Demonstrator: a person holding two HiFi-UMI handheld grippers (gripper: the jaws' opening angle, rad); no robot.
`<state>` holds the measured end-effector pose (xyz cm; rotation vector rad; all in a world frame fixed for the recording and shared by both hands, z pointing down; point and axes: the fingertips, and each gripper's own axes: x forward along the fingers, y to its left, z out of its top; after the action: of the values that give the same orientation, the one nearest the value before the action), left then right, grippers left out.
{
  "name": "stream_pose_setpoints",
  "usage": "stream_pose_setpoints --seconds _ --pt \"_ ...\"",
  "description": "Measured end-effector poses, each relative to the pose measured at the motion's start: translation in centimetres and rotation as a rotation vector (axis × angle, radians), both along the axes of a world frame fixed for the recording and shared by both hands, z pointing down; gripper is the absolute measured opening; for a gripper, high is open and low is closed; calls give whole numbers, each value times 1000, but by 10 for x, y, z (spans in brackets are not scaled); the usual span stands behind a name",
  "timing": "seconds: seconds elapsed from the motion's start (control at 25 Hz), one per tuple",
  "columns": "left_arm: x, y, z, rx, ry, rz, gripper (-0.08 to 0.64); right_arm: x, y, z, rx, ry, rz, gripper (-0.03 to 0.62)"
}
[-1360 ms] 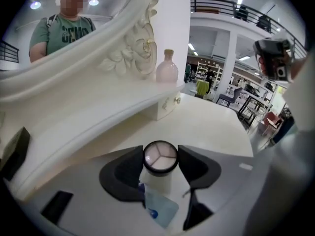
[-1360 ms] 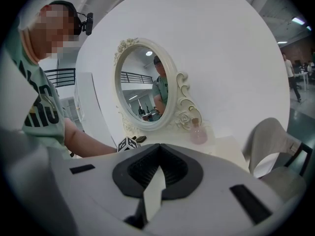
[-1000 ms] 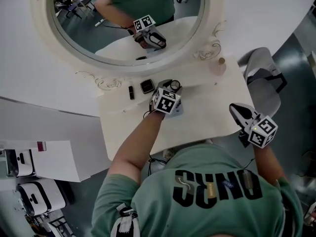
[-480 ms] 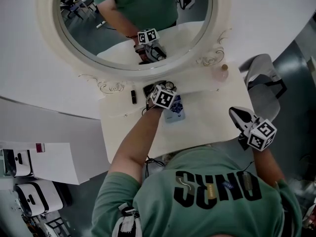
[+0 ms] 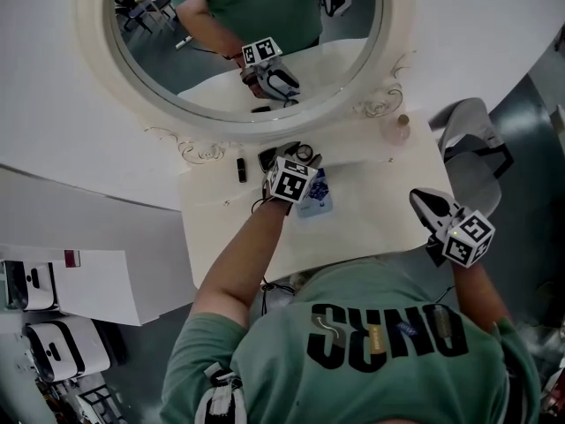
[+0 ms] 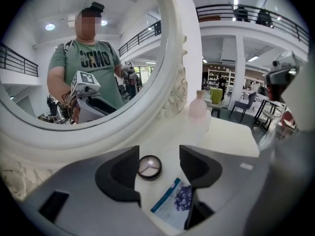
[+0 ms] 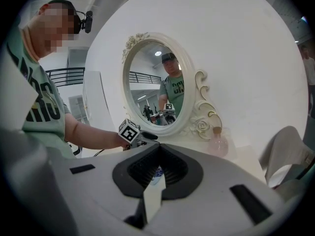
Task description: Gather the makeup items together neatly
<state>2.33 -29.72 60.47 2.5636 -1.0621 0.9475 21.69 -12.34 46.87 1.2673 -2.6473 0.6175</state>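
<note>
The left gripper (image 6: 158,157) has its jaws apart, and they have just been opening wider. Its pads press on nothing. A small round compact (image 6: 149,167) lies on the table in the gap between the two jaw tips, close to the left one, though I cannot tell if it touches. A blue printed packet (image 6: 173,203) lies flat just under the right jaw, partly covered by it.

In the head view a square dark compact (image 5: 266,158) sits just beside the round one on its left. A short dark tube (image 5: 241,170) lies a little further left, apart from both. These four things form a loose group near the back of the cream table (image 5: 371,215), right under the carved frame of the oval mirror (image 5: 115,78). A pink bottle (image 6: 199,111) stands alone well off to the right, close against the frame.

The right gripper (image 7: 157,154) has its jaws closed together with nothing between them. It hangs at the table's right front corner, well apart from the makeup.

The middle and right of the tabletop are bare. The mirror frame closes off the back. A grey chair (image 5: 472,144) stands just past the right edge, near the right gripper.
</note>
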Motion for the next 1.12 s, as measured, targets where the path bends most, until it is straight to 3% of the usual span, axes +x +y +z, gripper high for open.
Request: stream_pose_setpoints --seconds 0.16,0.4,0.84,1.12 --pt "-5 48 -1 -22 31 32 249 -11 -5 -5 22 -12 -32 -6" --pt "-30 99 71 -143 -39 32 265 -32 -6 -3 22 -7 -84 -6" --pt "-14 88 151 -260 -134 79 382 -17 3 13 -37 34 -44 -6" --pt "-10 83 154 -244 -76 78 387 -1 10 20 -55 44 -12 -6"
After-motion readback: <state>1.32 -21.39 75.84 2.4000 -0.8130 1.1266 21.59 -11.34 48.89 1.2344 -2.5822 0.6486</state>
